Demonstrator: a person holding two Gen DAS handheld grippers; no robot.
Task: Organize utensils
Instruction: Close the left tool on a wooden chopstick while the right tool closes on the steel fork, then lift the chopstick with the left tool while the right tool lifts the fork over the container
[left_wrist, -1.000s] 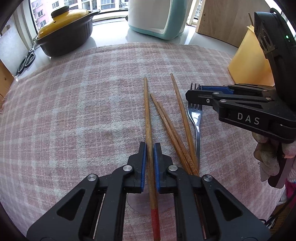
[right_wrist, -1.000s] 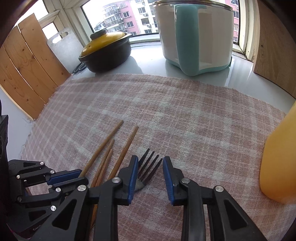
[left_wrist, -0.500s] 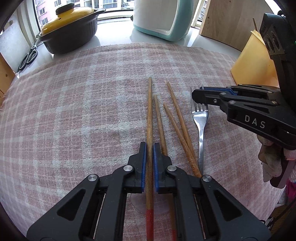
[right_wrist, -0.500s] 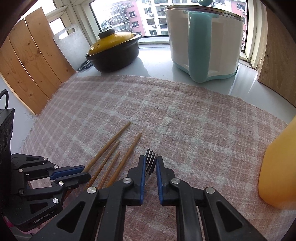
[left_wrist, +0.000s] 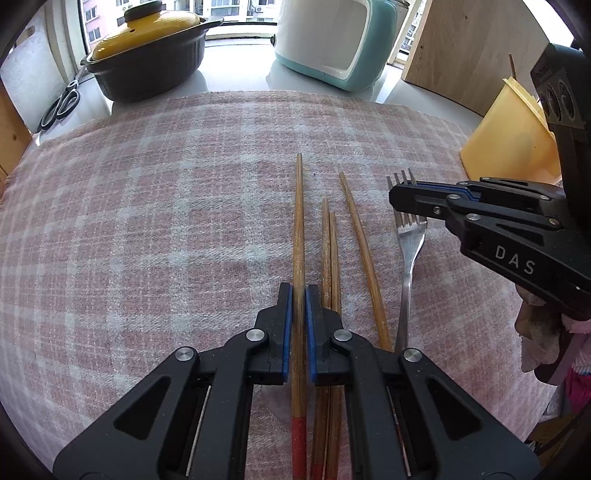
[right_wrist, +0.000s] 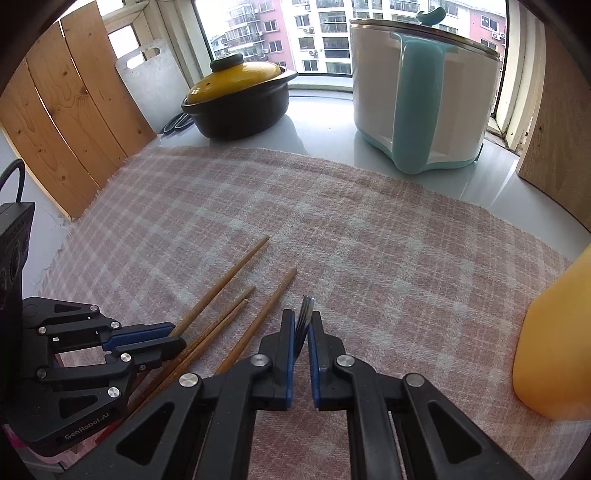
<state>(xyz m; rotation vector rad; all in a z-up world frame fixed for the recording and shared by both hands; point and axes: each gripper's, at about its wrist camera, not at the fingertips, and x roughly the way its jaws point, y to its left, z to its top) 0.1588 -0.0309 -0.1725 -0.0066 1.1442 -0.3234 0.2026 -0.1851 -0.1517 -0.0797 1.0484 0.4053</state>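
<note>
Right wrist view, change: right gripper (right_wrist: 303, 330) has just been closing; its fingers now pinch the fork (left_wrist: 409, 254) at the tines.
Left gripper (left_wrist: 299, 325): fingers clamped on one chopstick (left_wrist: 298, 236).
Meaning: both utensils look ready to lift.
Places: fork right of the chopstick, three loose chopsticks (left_wrist: 332, 258) between.
Writing: "DAS", "GenRobot.AI".

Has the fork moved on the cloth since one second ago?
Yes. The fork, now pinched by the right gripper, has swung clear of the chopsticks it lay against and turned onto its edge on the checked cloth.
</note>
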